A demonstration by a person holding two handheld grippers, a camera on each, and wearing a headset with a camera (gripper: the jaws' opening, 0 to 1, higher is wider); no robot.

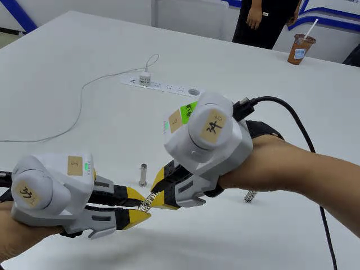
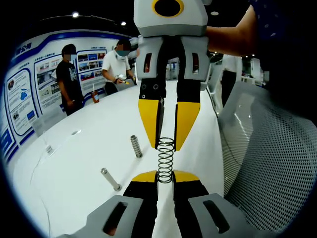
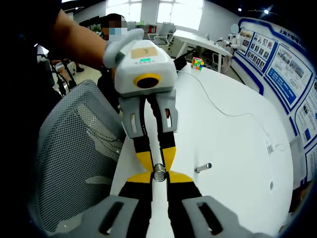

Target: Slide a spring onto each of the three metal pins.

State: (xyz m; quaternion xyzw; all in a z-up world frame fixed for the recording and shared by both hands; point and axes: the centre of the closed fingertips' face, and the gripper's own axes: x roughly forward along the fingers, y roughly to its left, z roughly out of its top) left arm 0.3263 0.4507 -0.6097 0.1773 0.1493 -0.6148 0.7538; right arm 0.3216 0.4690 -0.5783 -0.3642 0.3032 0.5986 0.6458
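Note:
A small steel spring (image 1: 148, 201) hangs in the air between the two grippers, which point at each other above the white table (image 1: 84, 67). My left gripper (image 1: 142, 207) is shut on one end of the spring (image 2: 165, 161), and my right gripper (image 1: 154, 191) is shut on the other end (image 3: 158, 172). In the left gripper view the right gripper (image 2: 167, 145) comes down from the top to meet my left gripper (image 2: 165, 177). One bare metal pin (image 1: 143, 174) stands upright just behind the jaws. A second spring (image 1: 250, 196) stands on the table by the right wrist.
A white power strip (image 1: 163, 87) with a plugged charger and cable lies mid-table. A drink cup (image 1: 300, 49) stands at the far right edge, near a person (image 1: 264, 22). A black cable (image 1: 315, 157) runs from the right gripper. A mesh chair (image 2: 267, 148) stands beside the table.

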